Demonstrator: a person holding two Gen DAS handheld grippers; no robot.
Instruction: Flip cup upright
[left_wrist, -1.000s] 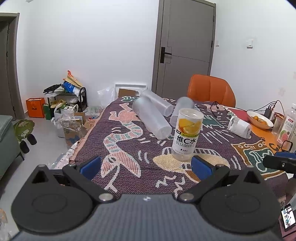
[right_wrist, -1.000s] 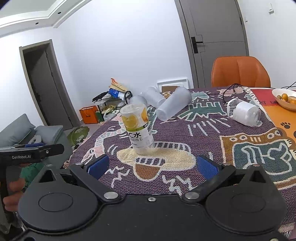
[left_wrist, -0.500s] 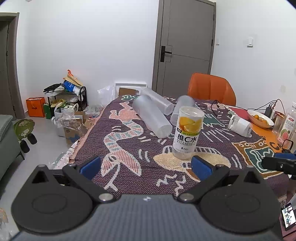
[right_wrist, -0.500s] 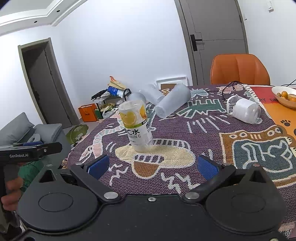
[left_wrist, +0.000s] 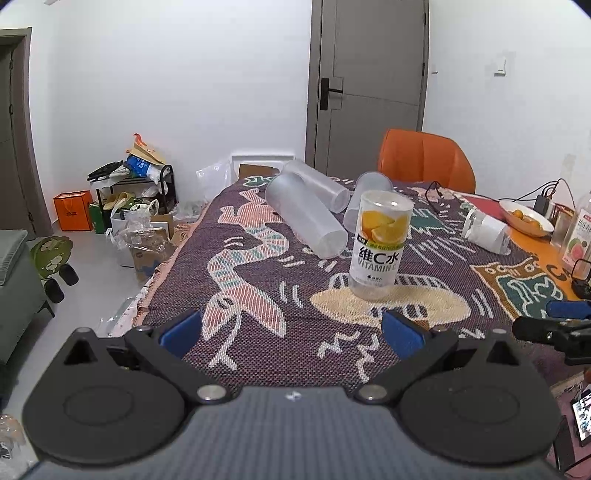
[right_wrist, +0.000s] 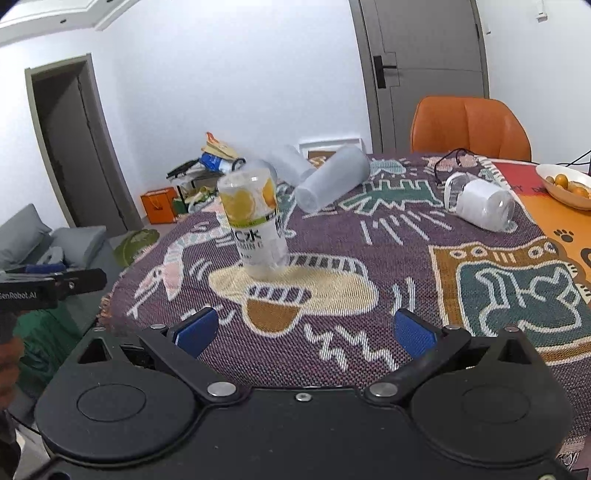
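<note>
A clear plastic cup (left_wrist: 378, 243) with an orange-slice label stands on the patterned tablecloth, wide end up; it also shows in the right wrist view (right_wrist: 255, 221). My left gripper (left_wrist: 291, 330) is open and empty, short of the cup. My right gripper (right_wrist: 303, 330) is open and empty, with the cup ahead to its left. Several frosted cups (left_wrist: 306, 218) lie on their sides behind it. A white-wrapped cup (right_wrist: 480, 201) lies on its side at the right.
The tablecloth (left_wrist: 258, 280) covers the table, whose left edge drops to the floor. An orange chair (left_wrist: 426, 160) stands at the far end. A fruit bowl (left_wrist: 526, 221) and a bottle (left_wrist: 576, 240) sit at the right. Clutter (left_wrist: 129, 199) lies on the floor at left.
Both grippers have drawn back a little from the cup and stay open. The cup stands in the same place.
</note>
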